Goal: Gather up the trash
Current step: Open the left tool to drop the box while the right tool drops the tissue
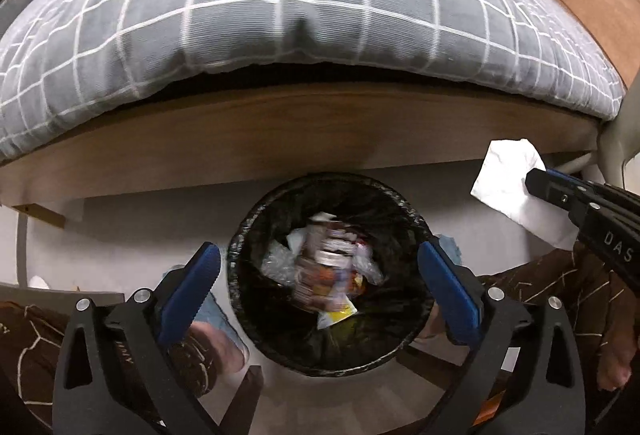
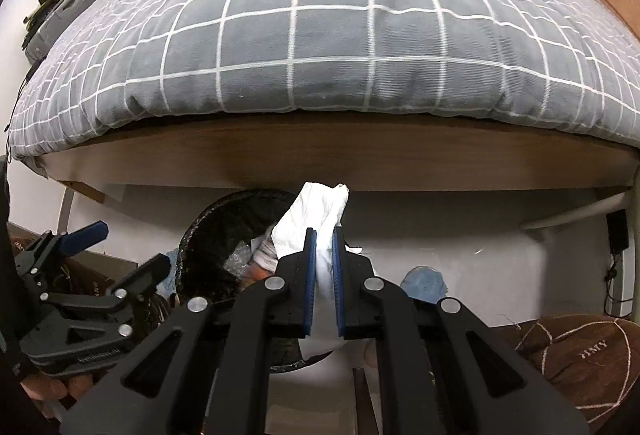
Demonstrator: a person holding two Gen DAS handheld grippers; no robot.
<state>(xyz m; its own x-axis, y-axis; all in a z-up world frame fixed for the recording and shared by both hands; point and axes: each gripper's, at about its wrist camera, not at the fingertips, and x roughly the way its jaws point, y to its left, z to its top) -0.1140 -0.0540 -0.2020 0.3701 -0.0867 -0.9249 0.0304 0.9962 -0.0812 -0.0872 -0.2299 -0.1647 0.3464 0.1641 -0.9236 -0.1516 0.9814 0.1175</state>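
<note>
A black-lined trash bin stands on the floor by the bed, holding wrappers and plastic. My left gripper is open and empty, right above the bin's mouth. My right gripper is shut on a white crumpled tissue and holds it in the air to the right of the bin. In the left wrist view the tissue and the right gripper are at the right edge. In the right wrist view the open left gripper is at the left.
A bed with a grey checked duvet and a wooden frame fills the view beyond the bin. The person's legs in brown patterned trousers and blue slippers flank the bin. A white metal bed leg is at the right.
</note>
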